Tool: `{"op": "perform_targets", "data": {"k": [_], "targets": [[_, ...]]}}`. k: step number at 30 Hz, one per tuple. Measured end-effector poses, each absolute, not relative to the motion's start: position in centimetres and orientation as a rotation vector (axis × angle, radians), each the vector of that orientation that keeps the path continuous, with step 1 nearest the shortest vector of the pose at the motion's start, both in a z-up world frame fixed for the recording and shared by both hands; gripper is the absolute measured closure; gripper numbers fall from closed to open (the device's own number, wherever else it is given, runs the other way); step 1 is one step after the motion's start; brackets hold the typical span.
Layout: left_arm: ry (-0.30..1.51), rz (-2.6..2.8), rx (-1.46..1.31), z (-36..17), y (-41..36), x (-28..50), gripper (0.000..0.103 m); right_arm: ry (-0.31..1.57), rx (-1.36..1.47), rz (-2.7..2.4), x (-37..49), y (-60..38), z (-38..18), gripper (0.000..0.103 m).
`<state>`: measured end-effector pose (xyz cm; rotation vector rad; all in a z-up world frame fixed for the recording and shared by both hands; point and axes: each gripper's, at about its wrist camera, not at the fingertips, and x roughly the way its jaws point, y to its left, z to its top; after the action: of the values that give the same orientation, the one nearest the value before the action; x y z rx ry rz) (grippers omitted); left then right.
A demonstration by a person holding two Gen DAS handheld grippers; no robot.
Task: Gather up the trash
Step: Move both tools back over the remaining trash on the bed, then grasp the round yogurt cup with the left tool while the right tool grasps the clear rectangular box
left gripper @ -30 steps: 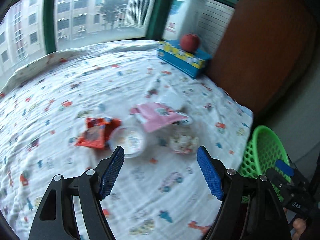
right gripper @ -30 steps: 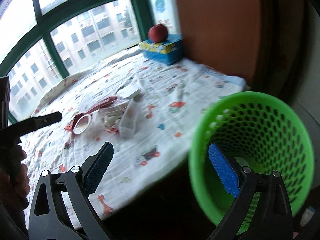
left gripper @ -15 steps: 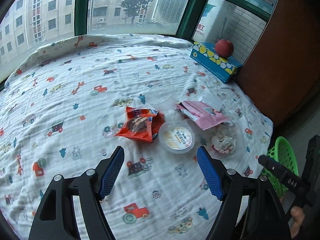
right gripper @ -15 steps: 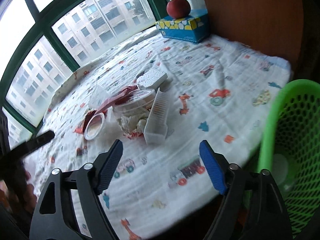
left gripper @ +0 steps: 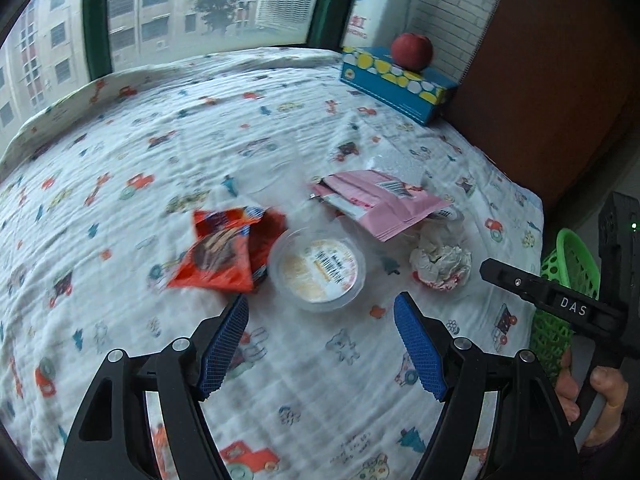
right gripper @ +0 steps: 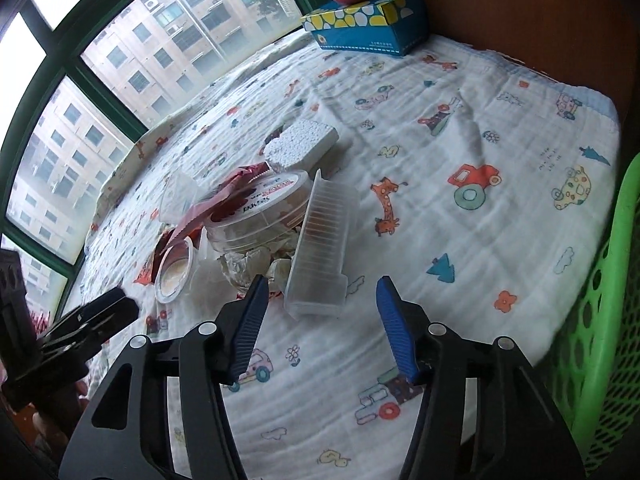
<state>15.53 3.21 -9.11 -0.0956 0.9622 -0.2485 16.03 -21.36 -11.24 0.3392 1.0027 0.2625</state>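
Note:
Trash lies in a cluster on the patterned cloth: an orange snack wrapper (left gripper: 224, 254), a small clear lidded cup (left gripper: 318, 268), a pink pouch (left gripper: 380, 202) and a crumpled paper ball (left gripper: 440, 260). My left gripper (left gripper: 322, 342) is open and empty just in front of the cup. My right gripper (right gripper: 320, 322) is open and empty, close in front of a clear ridged plastic box (right gripper: 324, 250). Behind that box are a round clear tub (right gripper: 256, 212), a foam block (right gripper: 302, 144) and the small cup (right gripper: 174, 272). The green basket (right gripper: 600, 320) is at the right.
A blue tissue box (left gripper: 396, 82) with a red apple (left gripper: 412, 50) on it stands at the far right corner by a brown panel. Windows run along the far side. The basket (left gripper: 568, 272) hangs beyond the table's right edge. The left gripper's body (right gripper: 72, 328) shows at the left of the right wrist view.
Both grippers have moved in toward the trash cluster. The right gripper has swung away from the basket's opening to the ridged box. Both stayed open.

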Motion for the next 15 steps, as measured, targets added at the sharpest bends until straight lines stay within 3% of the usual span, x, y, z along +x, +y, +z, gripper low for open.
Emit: {"op": "perform_targets", "data": {"k": [15], "targets": [[1.028,-0.285,-0.009,-12.2,2.0,19.8,0.031,0.999,0.281,0.243,16.2,-21.4,-11.1,0.046]]}}
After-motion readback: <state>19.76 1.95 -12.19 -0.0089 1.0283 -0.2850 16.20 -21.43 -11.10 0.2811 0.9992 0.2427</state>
